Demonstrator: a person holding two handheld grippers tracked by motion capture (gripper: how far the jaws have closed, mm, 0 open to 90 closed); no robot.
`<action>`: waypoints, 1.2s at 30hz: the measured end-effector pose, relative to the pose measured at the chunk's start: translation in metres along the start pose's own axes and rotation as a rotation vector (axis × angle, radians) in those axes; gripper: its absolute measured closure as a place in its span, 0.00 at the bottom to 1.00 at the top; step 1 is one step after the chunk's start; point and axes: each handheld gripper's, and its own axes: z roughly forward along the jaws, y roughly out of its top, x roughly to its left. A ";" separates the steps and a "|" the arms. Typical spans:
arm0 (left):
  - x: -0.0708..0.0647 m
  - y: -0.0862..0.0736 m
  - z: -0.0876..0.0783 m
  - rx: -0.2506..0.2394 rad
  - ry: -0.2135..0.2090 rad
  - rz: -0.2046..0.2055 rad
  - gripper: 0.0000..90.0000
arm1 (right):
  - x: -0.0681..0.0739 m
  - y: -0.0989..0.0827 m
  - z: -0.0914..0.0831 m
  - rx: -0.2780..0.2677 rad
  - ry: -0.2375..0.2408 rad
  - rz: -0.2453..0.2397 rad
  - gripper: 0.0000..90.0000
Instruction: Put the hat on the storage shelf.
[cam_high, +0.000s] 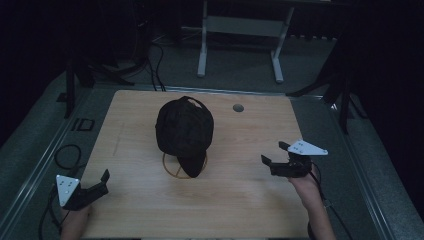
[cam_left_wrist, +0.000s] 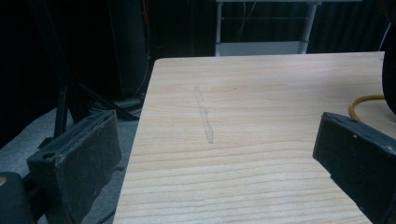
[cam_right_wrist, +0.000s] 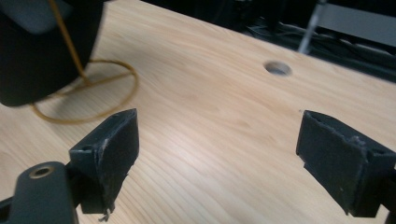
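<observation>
Dim scene, seen from above: light wooden table (cam_high: 235, 200) with a black baseball cap (cam_high: 184, 131) perched on a thin yellow wire stand (cam_high: 172, 171), roughly midway between the left and right edges and slightly toward the far edge. Cap's long axis running from far edge to near edge, crown toward the far side, brim (cam_high: 192, 165) pointing at the near edge and dipping over the stand's ring-shaped base. Ring base flat on the wood, a slim upright wire rising from it into the cap.

Left gripper (cam_high: 97, 187) near the near-left corner, just at the left edge, jaws spread wide and holding nothing, aimed toward the table's middle. In the left gripper view, bare wood grain between the two black jaws, a faint pale streak (cam_left_wrist: 205, 116) on the surface, a curve of the yellow ring at the right.

Right gripper (cam_high: 275, 155) close to the right edge, about level with the cap's brim, well apart from the cap, jaws likewise spread and empty, pointing left toward the cap. Grey three-cornered plate on top. In the right gripper view, cap and ring base at upper left beyond the jaws.

Small round hole (cam_high: 238, 107) in the tabletop near the far edge, right of the cap. White frame legs (cam_high: 202, 55) on the grey floor beyond the far edge.
</observation>
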 end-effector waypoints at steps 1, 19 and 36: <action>0.000 0.000 0.000 0.000 0.000 0.000 0.02 | -0.003 -0.005 -0.002 0.001 -0.015 0.007 0.14; 0.000 0.000 0.000 0.001 0.006 0.000 0.02 | -0.036 -0.079 -0.036 0.053 -0.192 0.104 0.14; 0.000 0.000 0.000 -0.002 0.006 0.001 0.02 | -0.036 -0.115 -0.060 0.056 -0.402 0.171 0.14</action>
